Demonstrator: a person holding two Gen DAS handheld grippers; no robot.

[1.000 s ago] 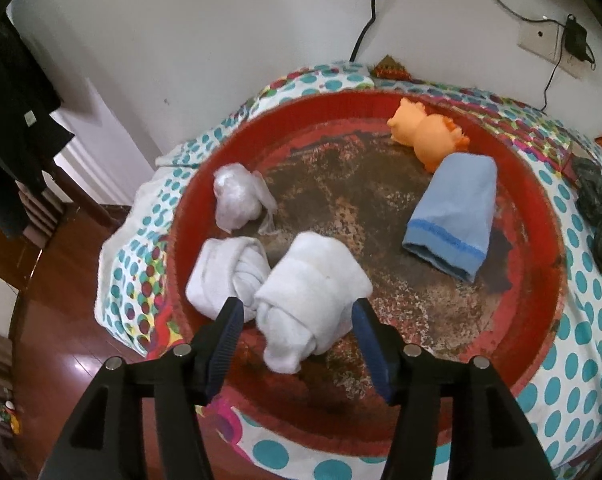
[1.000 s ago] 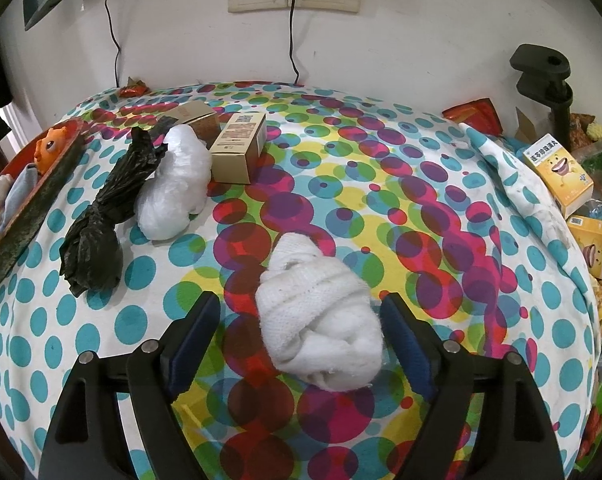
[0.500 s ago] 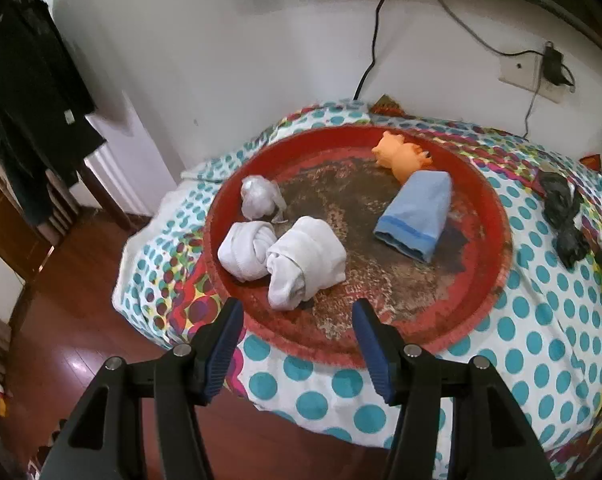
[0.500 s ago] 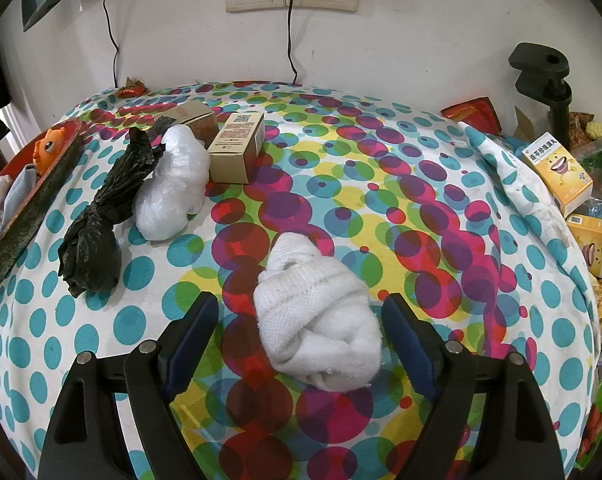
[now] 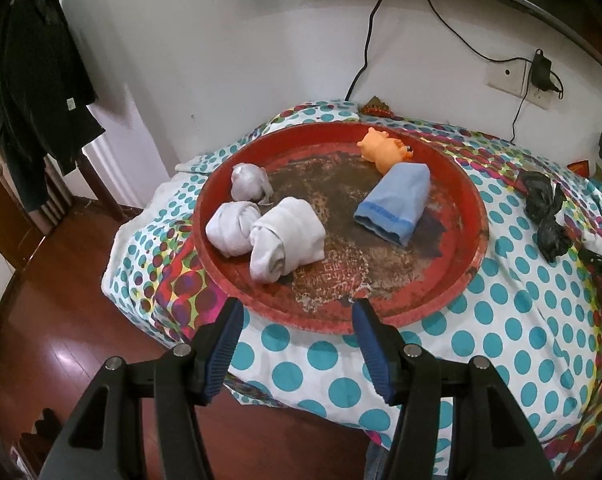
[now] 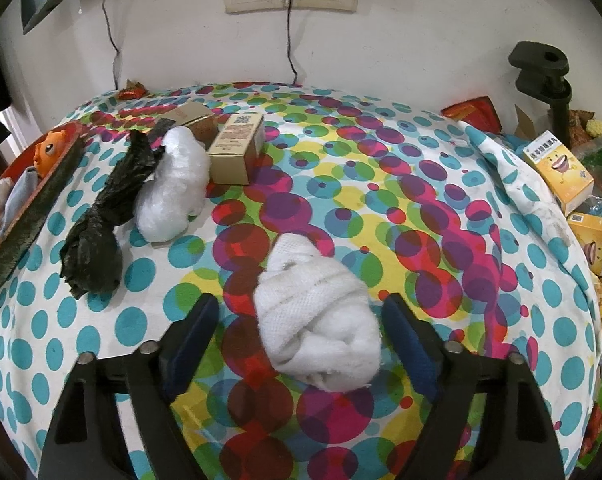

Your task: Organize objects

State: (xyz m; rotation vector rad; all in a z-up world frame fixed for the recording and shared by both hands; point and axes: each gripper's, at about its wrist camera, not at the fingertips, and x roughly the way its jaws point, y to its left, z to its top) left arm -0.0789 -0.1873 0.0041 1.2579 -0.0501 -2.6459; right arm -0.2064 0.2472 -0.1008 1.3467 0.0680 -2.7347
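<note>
A white rolled towel (image 6: 317, 316) lies on the dotted cloth of the worktop (image 6: 381, 168), between the fingers of the right claw (image 6: 301, 320). The jaws are closing around it, with a gap left on both sides, so the pads do not yet press it.

At 10 o'clock from this towel sit a white plastic bundle (image 6: 173, 196) and, touching its left side, a crumpled black bag (image 6: 105, 220). Two cardboard boxes (image 6: 237, 148) stand just behind them. At 9 o'clock, the edge of a red round tray (image 6: 29, 216) shows.

From the left wrist view, that tray (image 5: 467, 200) holds two more rolled white towels (image 5: 285, 236), touching each other at its 8 o'clock side, a small white wad (image 5: 247, 180) just behind them, a folded blue cloth (image 5: 397, 204) at 2 o'clock, and an orange toy animal (image 5: 383, 148), possibly a pig, at 1 o'clock.

The left claw (image 5: 297, 328) hovers at the tray's near rim, fingers apart and empty.
</note>
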